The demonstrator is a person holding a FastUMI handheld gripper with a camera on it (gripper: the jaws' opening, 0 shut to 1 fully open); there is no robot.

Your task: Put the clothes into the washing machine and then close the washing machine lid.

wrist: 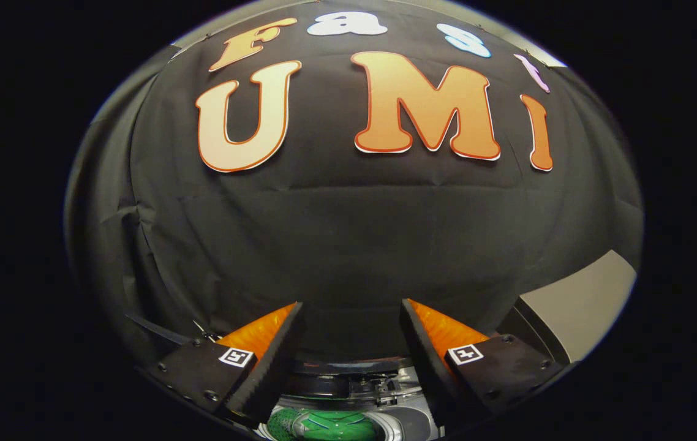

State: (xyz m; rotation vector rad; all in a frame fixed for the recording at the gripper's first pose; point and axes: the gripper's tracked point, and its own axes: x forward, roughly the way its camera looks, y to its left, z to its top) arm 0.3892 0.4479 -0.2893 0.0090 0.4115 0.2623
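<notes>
Gripper up high, fingers spread wide apart, nothing btwn them, nothing gripped. Each finger carries a small square marker tag near its base. Tips point toward the black cloth wall, which hangs just beyond them.

Down low btwn the finger bases: the washing machine, top part seen from above. Dark rim at the back w/ some hinge-like hardware in the middle, grey-white surface round the opening. Inside the opening, a green garment w/ paler streaks, bunched up, sitting in the drum below the fingers, well apart from the tips. Can't tell from here where the lid stands; the dark band at the back may be part of it, not sure.

Off to the right, beyond the right finger, a pale grey panel w/ a dark edge, slanting up against the cloth.
</notes>
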